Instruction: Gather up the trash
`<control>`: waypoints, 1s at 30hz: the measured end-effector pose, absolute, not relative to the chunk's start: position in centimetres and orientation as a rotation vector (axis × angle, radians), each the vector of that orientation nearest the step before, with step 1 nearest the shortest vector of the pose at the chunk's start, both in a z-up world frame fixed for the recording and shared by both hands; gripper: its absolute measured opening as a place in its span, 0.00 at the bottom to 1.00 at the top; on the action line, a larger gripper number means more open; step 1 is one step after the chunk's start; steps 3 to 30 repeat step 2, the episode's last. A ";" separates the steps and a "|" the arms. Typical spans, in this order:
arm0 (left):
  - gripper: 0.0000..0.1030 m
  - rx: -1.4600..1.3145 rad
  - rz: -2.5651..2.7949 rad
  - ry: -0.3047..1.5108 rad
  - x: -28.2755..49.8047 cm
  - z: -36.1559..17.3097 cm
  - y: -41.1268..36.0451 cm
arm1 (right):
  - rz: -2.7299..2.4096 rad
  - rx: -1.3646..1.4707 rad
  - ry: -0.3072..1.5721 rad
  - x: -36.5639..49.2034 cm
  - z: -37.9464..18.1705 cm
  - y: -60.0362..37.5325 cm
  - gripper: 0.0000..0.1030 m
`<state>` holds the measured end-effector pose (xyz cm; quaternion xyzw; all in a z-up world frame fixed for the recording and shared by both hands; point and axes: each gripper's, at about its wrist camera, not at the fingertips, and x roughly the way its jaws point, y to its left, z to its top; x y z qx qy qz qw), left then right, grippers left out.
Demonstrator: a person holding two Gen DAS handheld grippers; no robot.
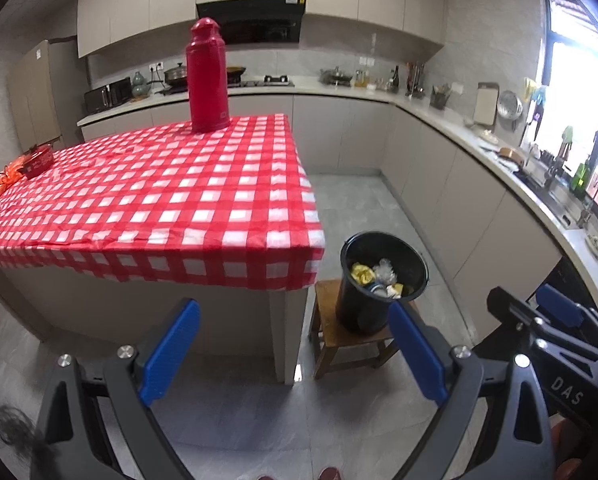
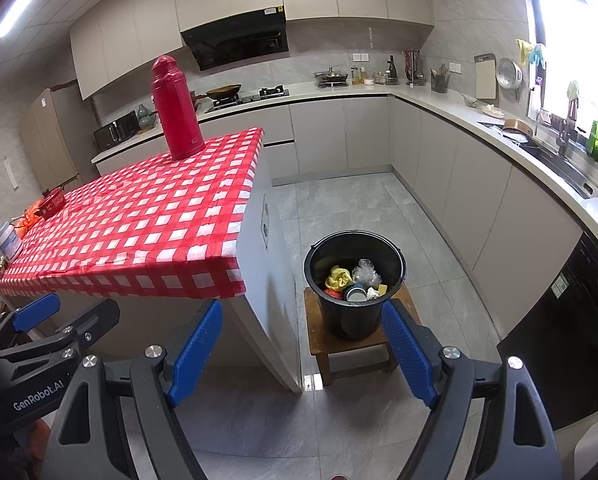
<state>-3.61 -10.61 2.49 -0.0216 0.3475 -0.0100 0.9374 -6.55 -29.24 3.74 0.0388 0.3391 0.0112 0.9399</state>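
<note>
Kitchen table under red-white checked plastic cloth (image 2: 147, 216), no loose trash visible on it. Round black plastic bin (image 2: 355, 280) on low wooden stool (image 2: 319, 336) beside table, crumpled wrappers already inside. Left tool (image 1: 295, 356) spread, empty; right tool (image 2: 303, 352) spread, empty. Collecting looks nearly finished.

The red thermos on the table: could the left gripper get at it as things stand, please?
Probably not from here: the red thermos stands at the checked table's far edge, well beyond the open left gripper, though nothing blocks the way.

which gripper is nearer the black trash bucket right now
Right. The right gripper hangs open almost straight before the black bucket; the left gripper, also open, sits beside it, nearer the table.
</note>
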 end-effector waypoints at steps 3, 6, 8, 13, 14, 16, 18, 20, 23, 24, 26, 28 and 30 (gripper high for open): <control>0.93 -0.044 -0.026 0.708 -3.5 2.6 -10.6 | 0.012 0.080 0.697 -6.5 3.6 -29.3 0.81; 0.93 -0.044 -0.026 0.708 -3.5 2.6 -10.6 | 0.012 0.080 0.697 -6.5 3.6 -29.3 0.81; 0.93 -0.044 -0.026 0.708 -3.5 2.6 -10.6 | 0.012 0.080 0.697 -6.5 3.6 -29.3 0.81; 0.93 -0.044 -0.026 0.708 -3.5 2.6 -10.6 | 0.012 0.080 0.697 -6.5 3.6 -29.3 0.81; 0.93 -0.044 -0.026 0.708 -3.5 2.6 -10.6 | 0.012 0.080 0.697 -6.5 3.6 -29.3 0.81; 0.93 -0.044 -0.026 0.708 -3.5 2.6 -10.6 | 0.012 0.080 0.697 -6.5 3.6 -29.3 0.81; 0.93 -0.044 -0.026 0.708 -3.5 2.6 -10.6 | 0.012 0.080 0.697 -6.5 3.6 -29.3 0.81; 0.93 -0.044 -0.026 0.708 -3.5 2.6 -10.6 | 0.012 0.080 0.697 -6.5 3.6 -29.3 0.81; 0.93 -0.044 -0.026 0.708 -3.5 2.6 -10.6 | 0.012 0.080 0.697 -6.5 3.6 -29.3 0.81; 0.93 -0.044 -0.026 0.708 -3.5 2.6 -10.6 | 0.012 0.080 0.697 -6.5 3.6 -29.3 0.81; 0.93 -0.044 -0.026 0.708 -3.5 2.6 -10.6 | 0.012 0.080 0.697 -6.5 3.6 -29.3 0.81; 0.93 -0.044 -0.026 0.708 -3.5 2.6 -10.6 | 0.012 0.080 0.697 -6.5 3.6 -29.3 0.81; 0.93 -0.044 -0.026 0.708 -3.5 2.6 -10.6 | 0.012 0.080 0.697 -6.5 3.6 -29.3 0.81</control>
